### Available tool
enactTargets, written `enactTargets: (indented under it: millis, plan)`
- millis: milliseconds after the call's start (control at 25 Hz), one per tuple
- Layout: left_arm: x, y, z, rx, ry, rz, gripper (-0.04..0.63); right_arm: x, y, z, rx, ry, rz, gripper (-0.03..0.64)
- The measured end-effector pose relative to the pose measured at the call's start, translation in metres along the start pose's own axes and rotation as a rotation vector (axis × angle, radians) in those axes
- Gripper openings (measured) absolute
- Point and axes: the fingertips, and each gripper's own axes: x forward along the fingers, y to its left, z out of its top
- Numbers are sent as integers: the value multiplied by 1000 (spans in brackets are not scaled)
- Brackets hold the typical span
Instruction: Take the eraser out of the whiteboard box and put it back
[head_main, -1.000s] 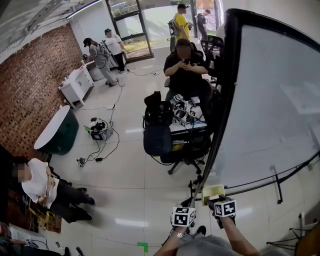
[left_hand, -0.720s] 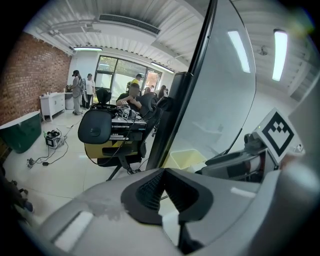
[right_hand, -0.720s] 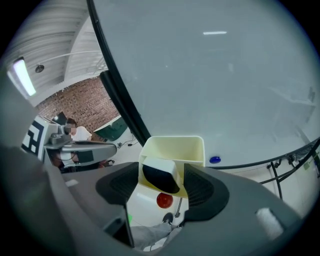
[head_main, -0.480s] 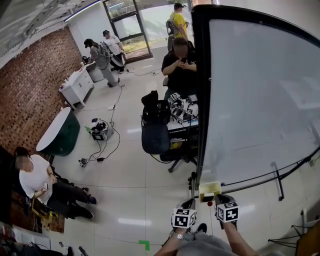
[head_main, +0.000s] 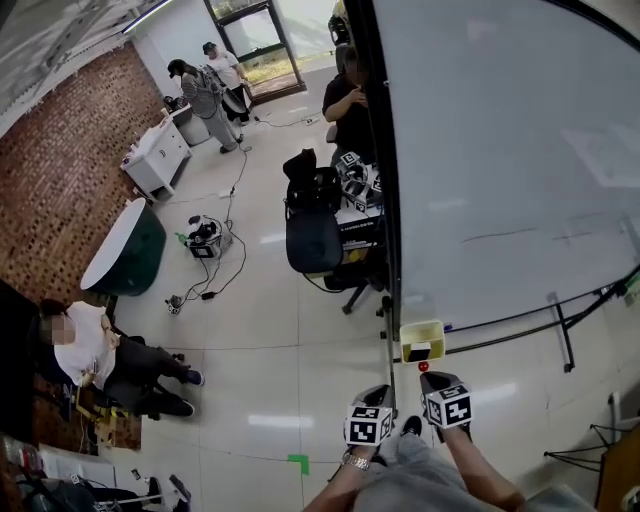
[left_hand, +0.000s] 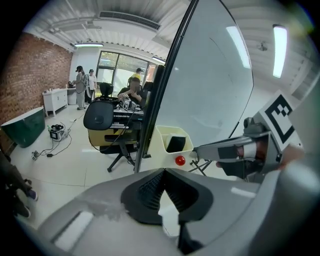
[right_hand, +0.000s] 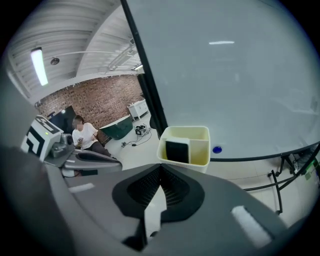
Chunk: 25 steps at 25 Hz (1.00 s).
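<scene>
Near the box (head_main: 437, 334) rim — eraser (right_hand: 177, 150) inside — left gripper (left_hand: 163, 170) and right gripper (right_hand: 160, 165) hover closed, empty.

Whiteboard box (right_hand: 199, 150): pale yellow. Eraser (right_hand: 177, 150): black face, pale edge, seemingly white. Whiteboard (head_main: 500, 150): white, black frame. Red magnet (left_hand: 180, 160); blue magnet (right_hand: 216, 149). Left gripper (left_hand: 162, 172) and right gripper (right_hand: 161, 167): grey shells, black ribbed pads, black-and-white square markers

Left hand-held gripper (left_hand: 164, 171) and right hand-held gripper (right_hand: 161, 166) side by side, both with jaws together, empty.
</scene>
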Motion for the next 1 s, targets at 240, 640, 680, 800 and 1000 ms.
enactTargets:
  millis: [240,640,680,800,1000]
  plan:
    - [-43,-23,-14,4,-86,-63,3,-26,65,-38,-12,-14,42,3]
    - [-125,-54,-97,29,-95,-106,3,-86,166,-124,-67,28,63,3]
    - [-128,-55,-96,36,-106,-103,3,-87,170,-125,-73,26,69,3]
    - [-138,-57,-97,45,-120,-92,3,-94,178,-125,-86,16,83,3]
    - [-146,-62,-87,59,-142,-73,3,-103,184,-115,-89,-15,109,3]
